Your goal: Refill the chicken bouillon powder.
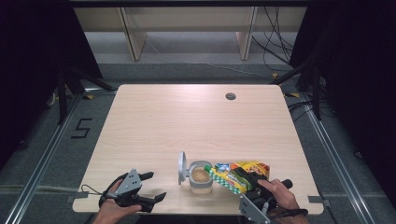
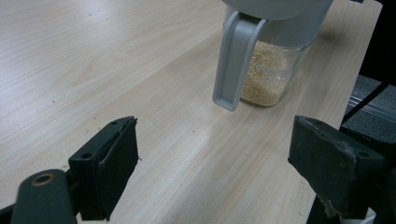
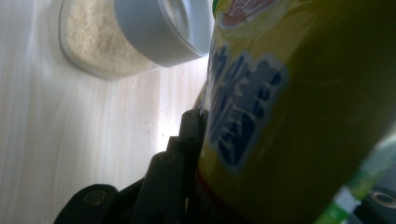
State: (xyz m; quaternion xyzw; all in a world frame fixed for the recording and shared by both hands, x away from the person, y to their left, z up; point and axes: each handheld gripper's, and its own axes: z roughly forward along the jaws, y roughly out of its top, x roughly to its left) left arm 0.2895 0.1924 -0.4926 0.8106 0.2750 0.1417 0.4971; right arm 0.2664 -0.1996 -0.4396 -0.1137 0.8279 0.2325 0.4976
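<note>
The right gripper point(image 1: 246, 179) clamped a yellow-green printed pouch point(image 1: 236, 175) tilted beside the clear grain-filled jar point(image 1: 201, 178); the left gripper view showed the left gripper point(image 2: 212, 158) gaping, empty, before that jar's grey flip lid point(image 2: 235, 58).

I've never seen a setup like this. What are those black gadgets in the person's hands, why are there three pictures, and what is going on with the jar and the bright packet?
No robot here: a person holds a hand-operated two-jaw gripper in each hand. The high view looks down on the wooden table from above. The other two pictures come from small cameras riding on each gripper, looking along its black jaws.

On the table stands a clear container part-filled with pale grains, its grey flip lid swung open. The left gripper view shows it from the side, close up.

The left gripper rests near the table's front edge, jaws wide apart and empty. The right gripper is clamped on a yellow and green food packet, tipped with one end at the container's open mouth, probably for pouring. The right gripper view shows the packet very close.
</note>
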